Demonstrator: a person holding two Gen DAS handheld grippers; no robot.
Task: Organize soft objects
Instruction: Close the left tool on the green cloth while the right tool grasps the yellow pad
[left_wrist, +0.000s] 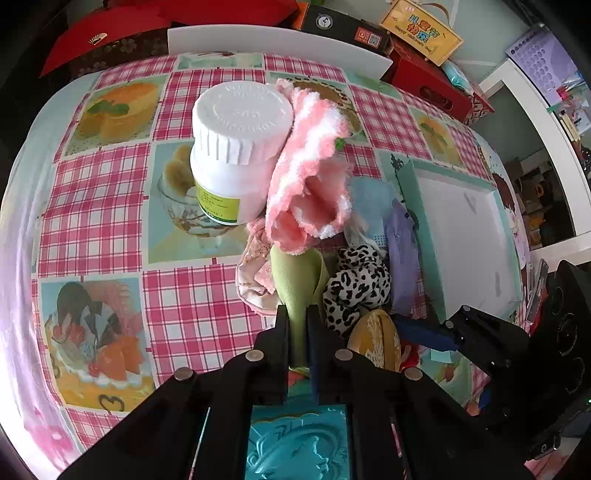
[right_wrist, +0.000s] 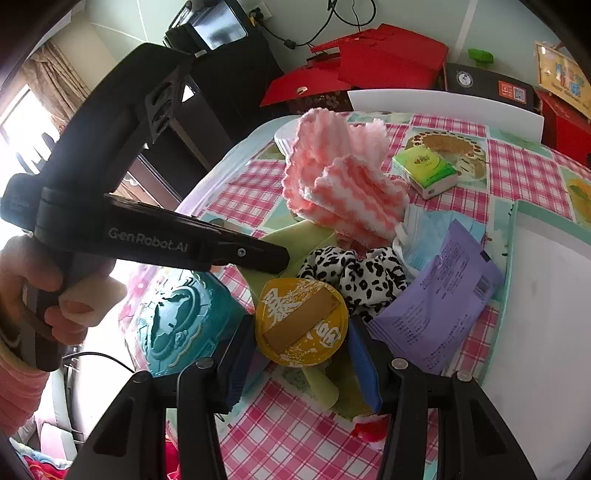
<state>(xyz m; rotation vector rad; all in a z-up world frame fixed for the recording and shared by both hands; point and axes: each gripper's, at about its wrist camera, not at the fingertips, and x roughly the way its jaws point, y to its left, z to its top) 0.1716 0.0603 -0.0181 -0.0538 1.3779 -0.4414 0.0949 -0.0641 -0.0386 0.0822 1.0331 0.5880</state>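
Observation:
My left gripper (left_wrist: 297, 314) is shut on a green cloth (left_wrist: 295, 284), which also shows in the right wrist view (right_wrist: 295, 236) under the left gripper's body (right_wrist: 147, 236). A pink-and-white fluffy sock (left_wrist: 314, 166) lies on the green cloth and leans against a white bottle (left_wrist: 236, 147); it also shows in the right wrist view (right_wrist: 343, 177). A leopard-print scrunchie (left_wrist: 356, 284) (right_wrist: 354, 273) lies beside the cloth. My right gripper (right_wrist: 301, 354) has its jaws on either side of a yellow round lid (right_wrist: 301, 321) (left_wrist: 376, 339).
A checked tablecloth (left_wrist: 110, 206) covers the table. A teal-rimmed white box (left_wrist: 461, 236) is at the right, with a purple packet (right_wrist: 436, 295) and blue face mask (right_wrist: 428, 232) beside it. A teal embossed box (right_wrist: 177, 325) and tissue pack (right_wrist: 424, 170) are nearby.

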